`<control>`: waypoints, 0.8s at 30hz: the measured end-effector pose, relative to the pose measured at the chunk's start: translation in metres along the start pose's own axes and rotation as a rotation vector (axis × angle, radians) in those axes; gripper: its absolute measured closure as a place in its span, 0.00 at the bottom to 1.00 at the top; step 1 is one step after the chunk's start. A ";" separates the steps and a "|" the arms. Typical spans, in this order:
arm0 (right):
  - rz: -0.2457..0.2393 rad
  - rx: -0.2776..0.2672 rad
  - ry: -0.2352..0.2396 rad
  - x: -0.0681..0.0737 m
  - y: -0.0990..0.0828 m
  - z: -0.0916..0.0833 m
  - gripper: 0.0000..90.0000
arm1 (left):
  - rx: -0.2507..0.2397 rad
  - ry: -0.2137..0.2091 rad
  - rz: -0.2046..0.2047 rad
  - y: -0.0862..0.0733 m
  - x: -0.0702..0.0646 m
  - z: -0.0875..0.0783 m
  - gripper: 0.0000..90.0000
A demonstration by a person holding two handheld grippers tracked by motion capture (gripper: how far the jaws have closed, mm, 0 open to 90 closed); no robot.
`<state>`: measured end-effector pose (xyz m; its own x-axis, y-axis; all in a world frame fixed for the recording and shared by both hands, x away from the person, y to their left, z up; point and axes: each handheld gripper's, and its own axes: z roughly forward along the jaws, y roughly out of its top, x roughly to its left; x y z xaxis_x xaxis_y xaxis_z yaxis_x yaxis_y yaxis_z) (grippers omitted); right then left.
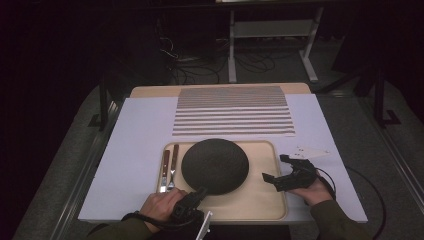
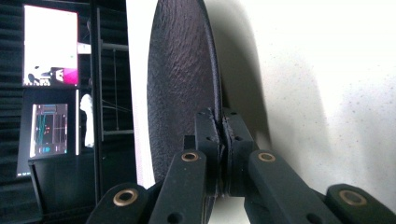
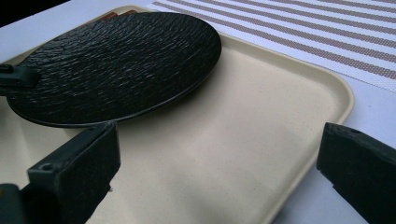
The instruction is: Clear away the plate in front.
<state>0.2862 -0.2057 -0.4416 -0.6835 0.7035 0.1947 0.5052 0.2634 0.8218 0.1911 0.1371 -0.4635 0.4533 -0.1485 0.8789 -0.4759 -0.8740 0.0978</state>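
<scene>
A round black textured plate (image 1: 215, 165) lies on a cream tray (image 1: 260, 202), its near edge slightly raised. My left gripper (image 1: 200, 192) is shut on the plate's near rim. In the left gripper view the pads (image 2: 223, 140) pinch the rim of the plate (image 2: 182, 84), which is seen edge-on, with the tray (image 2: 327, 93) behind it. My right gripper (image 1: 274, 167) is open over the tray's right side with nothing between its jaws. In the right gripper view its jaws (image 3: 224, 158) stand wide over the bare tray (image 3: 233, 140), the plate (image 3: 116, 60) beyond them to the left.
A knife (image 1: 164, 167) and a fork (image 1: 173, 165) with brown handles lie side by side at the tray's left end. A striped placemat (image 1: 232, 110) lies behind the tray on the white table cover (image 1: 135, 150). Cables and a table frame stand on the floor beyond.
</scene>
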 end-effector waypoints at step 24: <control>-0.003 0.000 -0.001 0.000 0.000 0.000 0.00 | -0.028 -0.033 -0.049 -0.006 -0.005 0.001 0.78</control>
<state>0.2856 -0.2056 -0.4413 -0.6848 0.7031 0.1915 0.5030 0.2660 0.8223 0.1922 0.1425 -0.4683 0.5013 -0.1217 0.8567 -0.4735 -0.8672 0.1539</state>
